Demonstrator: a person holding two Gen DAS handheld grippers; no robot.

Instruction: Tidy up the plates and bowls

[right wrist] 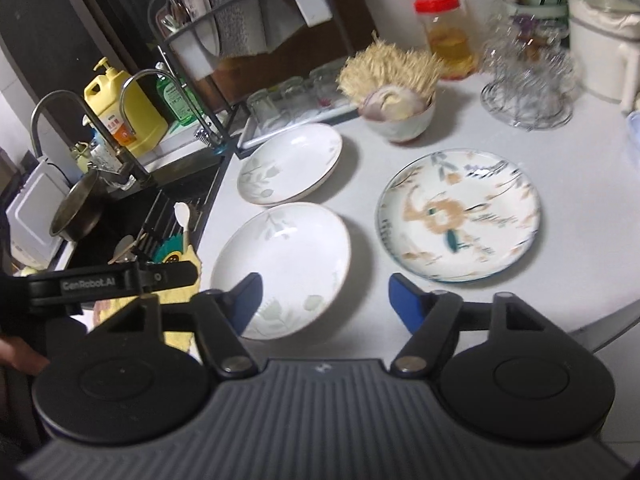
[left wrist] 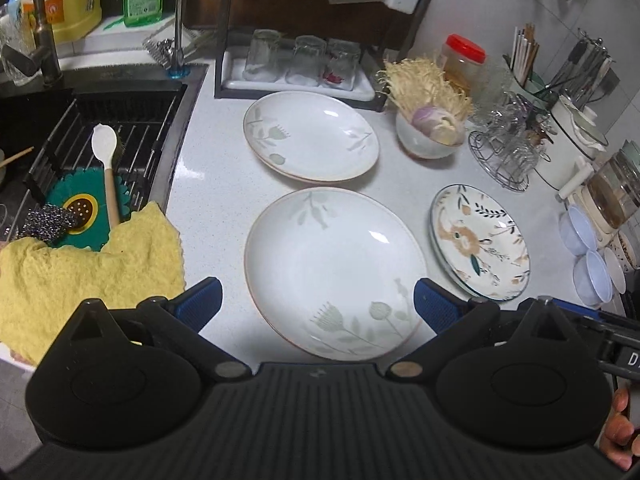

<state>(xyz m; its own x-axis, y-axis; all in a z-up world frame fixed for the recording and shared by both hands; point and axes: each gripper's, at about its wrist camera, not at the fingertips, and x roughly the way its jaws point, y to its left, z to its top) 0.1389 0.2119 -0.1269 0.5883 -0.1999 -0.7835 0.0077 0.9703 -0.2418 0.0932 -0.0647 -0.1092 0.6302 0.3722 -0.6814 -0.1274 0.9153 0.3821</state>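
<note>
Three plates lie on the white counter. A near white plate with pale green flowers (left wrist: 332, 268) (right wrist: 280, 268) sits right in front of my open, empty left gripper (left wrist: 318, 304). A second white plate (left wrist: 310, 136) (right wrist: 290, 164) lies behind it. A plate with a tan flower pattern (left wrist: 478, 242) (right wrist: 458, 214) lies to the right. A white bowl (left wrist: 428, 140) (right wrist: 402, 122) holding enoki mushrooms and an onion stands at the back. My right gripper (right wrist: 324, 300) is open and empty, hovering above the counter between the near white plate and the patterned plate.
A black sink (left wrist: 100, 128) with a rack, spatula and scrubber is at left, a yellow cloth (left wrist: 84, 268) on its edge. A dish rack (left wrist: 296, 64) with upturned glasses stands behind. A jar (left wrist: 464, 60), wire glass holder (left wrist: 504, 148), white pot and small bowls (left wrist: 588, 252) crowd the right.
</note>
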